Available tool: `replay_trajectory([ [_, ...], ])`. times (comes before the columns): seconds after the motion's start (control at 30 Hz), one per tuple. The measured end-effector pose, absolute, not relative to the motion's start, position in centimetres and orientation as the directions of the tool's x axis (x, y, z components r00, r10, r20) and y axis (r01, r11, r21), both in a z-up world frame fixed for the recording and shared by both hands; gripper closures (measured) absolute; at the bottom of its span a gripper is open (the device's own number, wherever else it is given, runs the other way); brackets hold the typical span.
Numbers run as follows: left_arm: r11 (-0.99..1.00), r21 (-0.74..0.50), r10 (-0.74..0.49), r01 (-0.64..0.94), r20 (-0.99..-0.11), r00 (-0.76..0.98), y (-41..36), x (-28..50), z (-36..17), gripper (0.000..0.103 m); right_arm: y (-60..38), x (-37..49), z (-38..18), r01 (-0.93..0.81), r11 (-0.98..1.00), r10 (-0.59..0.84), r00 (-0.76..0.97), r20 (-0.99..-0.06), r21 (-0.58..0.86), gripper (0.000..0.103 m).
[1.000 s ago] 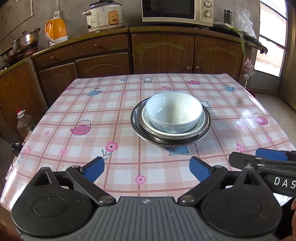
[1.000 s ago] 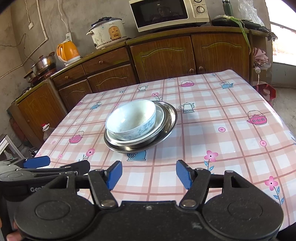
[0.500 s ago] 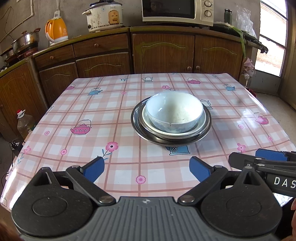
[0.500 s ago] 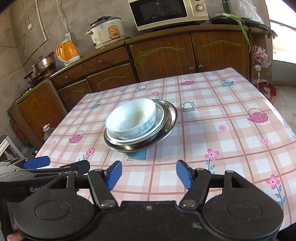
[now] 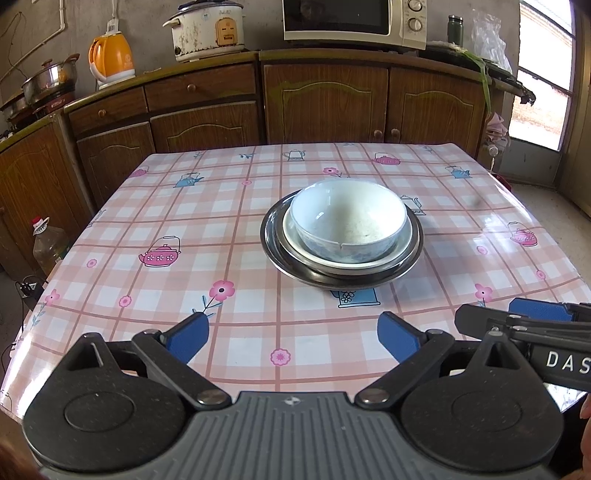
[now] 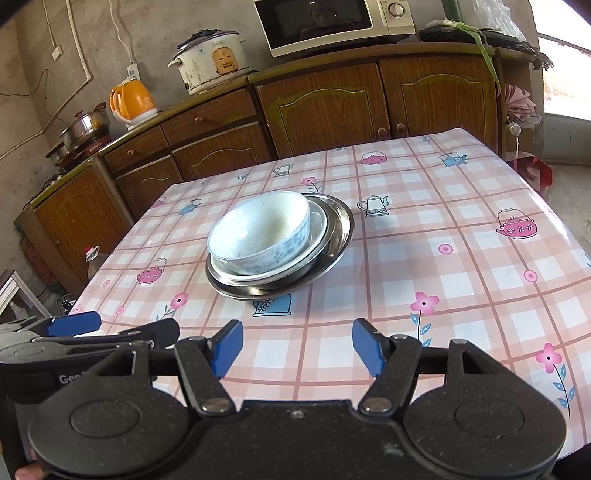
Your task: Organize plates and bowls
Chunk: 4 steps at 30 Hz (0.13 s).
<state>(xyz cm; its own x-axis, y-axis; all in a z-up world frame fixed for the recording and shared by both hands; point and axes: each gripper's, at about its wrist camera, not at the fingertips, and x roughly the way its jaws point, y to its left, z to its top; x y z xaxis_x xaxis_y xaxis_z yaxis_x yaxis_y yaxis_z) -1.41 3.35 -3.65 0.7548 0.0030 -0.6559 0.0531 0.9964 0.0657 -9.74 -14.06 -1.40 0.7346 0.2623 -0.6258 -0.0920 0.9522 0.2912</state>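
Note:
A white bowl (image 5: 349, 218) (image 6: 258, 230) sits in a white plate (image 5: 291, 230) (image 6: 317, 221), which rests in a wide steel plate (image 5: 269, 236) (image 6: 338, 230), all stacked at the middle of the table. My left gripper (image 5: 291, 336) stands open near the table's front edge, well short of the stack, with nothing between its blue pads. My right gripper (image 6: 297, 349) is open too, empty, beside the left one and equally far from the stack. Each gripper shows at the edge of the other's view.
The table carries a pink checked cloth (image 5: 184, 221) (image 6: 461, 240). Behind it stand wooden cabinets (image 5: 332, 99) with a rice cooker (image 5: 208, 29), an orange kettle (image 5: 110, 59), a microwave (image 5: 354, 18) and a steel pot (image 5: 50, 79). An oil bottle (image 5: 48, 243) stands on the floor at left.

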Motion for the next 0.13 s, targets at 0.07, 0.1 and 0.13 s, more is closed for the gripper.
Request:
replay_trajectory([
  [0.07,0.996,0.069,0.005,0.053,-0.653,0.758,3.29,-1.43,-3.66,0.003,-14.10,-9.67,-1.50,-0.091,0.951,0.264,0.733,-0.627,0.294,0.024],
  [0.1,0.996,0.068,0.003,0.054,-0.654,0.757,3.28,-1.39,-3.68,0.003,-14.13,-9.64,-1.54,-0.091,0.951,0.265,0.732,-0.627,0.295,0.024],
  [0.13,0.996,0.067,0.001,0.056,-0.656,0.755,3.29,-1.34,-3.71,0.003,-14.16,-9.60,-1.57,-0.090,0.951,0.265,0.732,-0.628,0.296,0.024],
])
